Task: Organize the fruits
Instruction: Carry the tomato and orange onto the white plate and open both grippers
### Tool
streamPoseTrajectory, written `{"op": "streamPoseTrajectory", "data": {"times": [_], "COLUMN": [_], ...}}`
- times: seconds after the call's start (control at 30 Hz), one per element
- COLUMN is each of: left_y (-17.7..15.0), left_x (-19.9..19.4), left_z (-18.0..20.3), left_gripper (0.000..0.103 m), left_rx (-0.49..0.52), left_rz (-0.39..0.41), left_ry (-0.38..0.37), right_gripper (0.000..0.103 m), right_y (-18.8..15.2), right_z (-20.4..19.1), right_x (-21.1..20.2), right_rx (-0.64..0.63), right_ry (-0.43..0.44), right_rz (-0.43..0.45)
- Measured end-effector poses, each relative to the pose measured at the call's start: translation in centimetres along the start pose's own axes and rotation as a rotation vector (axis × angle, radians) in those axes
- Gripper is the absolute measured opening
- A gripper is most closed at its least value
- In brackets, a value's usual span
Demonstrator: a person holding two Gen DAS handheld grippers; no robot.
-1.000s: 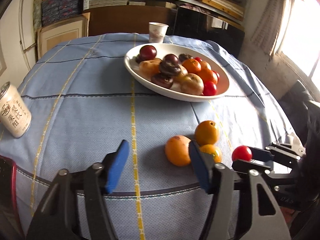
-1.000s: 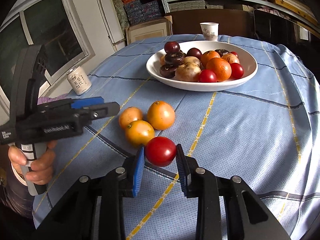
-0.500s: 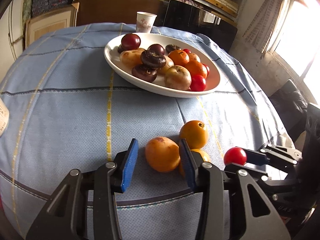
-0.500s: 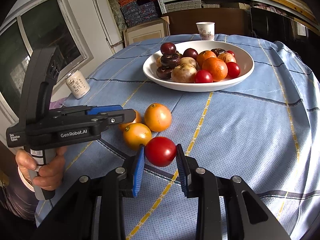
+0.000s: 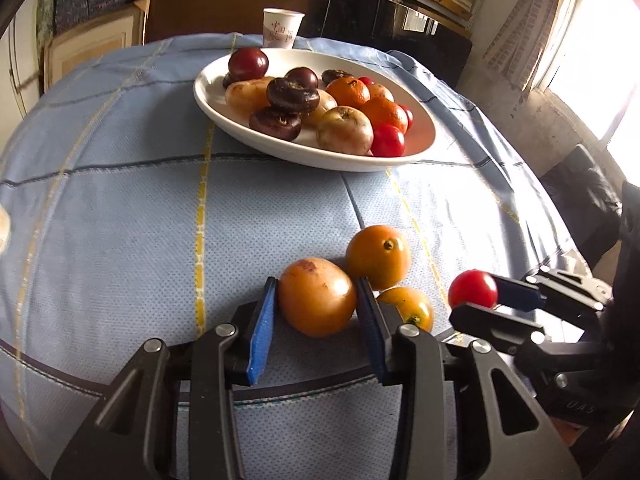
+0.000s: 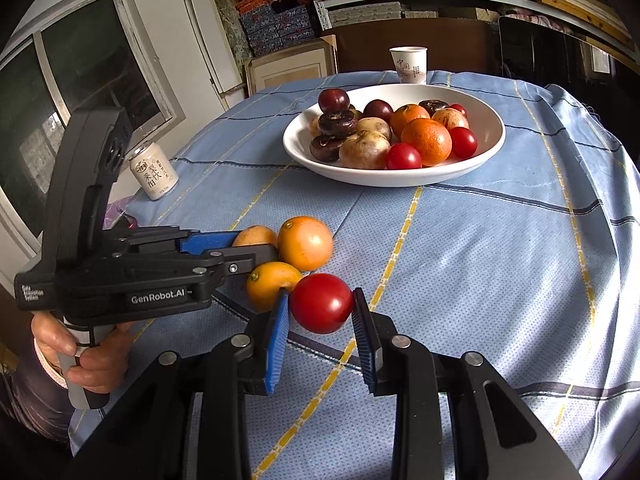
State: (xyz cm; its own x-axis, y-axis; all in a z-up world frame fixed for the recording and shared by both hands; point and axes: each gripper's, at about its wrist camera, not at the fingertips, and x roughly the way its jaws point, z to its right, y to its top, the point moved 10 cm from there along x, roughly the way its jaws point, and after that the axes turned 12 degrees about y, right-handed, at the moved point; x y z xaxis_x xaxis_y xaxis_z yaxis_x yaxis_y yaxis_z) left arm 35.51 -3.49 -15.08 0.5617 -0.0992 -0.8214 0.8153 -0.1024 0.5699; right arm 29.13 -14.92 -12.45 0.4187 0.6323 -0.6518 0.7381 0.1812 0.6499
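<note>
Left tongs [image 5: 316,320] closing, pads touching the orange fruit [image 5: 317,297]; right tongs [image 6: 320,322] grip a red tomato [image 6: 321,303].

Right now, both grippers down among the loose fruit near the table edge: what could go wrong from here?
1. The left gripper is closing on the oval orange fruit, which touches the round orange fruit; lifting could nudge that one rolling toward the table edge.
2. The small orange fruit sits against the red tomato held by the right gripper; lifting may drag it.
3. The white bowl is already heaped, so added fruit could roll out.
</note>
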Motion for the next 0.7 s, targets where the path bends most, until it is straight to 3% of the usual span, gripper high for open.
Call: {"op": "streamPoseTrajectory", "data": {"times": [0.23,0.5,0.7], "left_y": [0.4,0.8,1.9], "left_x": [-1.3,-3.5,-5.5], "left_z": [-0.4,-0.9,-1.3], "left_gripper": [0.038,0.038,0.038], "left_rx": [0.017,0.016,-0.026], "left_rz": [0.056,0.116,0.134], "left_ry": [0.057,0.069,-0.007], "right_gripper": [0.032,0.032,0.031], "right_y": [0.4,1.3,2.7], "right_z": [0.6,1.0,0.7], "right_x": [-0.3,-1.0,-2.0], "right_rx": [0.005,-0.01,0.008], "right_ry": [-0.015,-0.029,0.019], "right_rz": [0.02,0.077,0.1]}}
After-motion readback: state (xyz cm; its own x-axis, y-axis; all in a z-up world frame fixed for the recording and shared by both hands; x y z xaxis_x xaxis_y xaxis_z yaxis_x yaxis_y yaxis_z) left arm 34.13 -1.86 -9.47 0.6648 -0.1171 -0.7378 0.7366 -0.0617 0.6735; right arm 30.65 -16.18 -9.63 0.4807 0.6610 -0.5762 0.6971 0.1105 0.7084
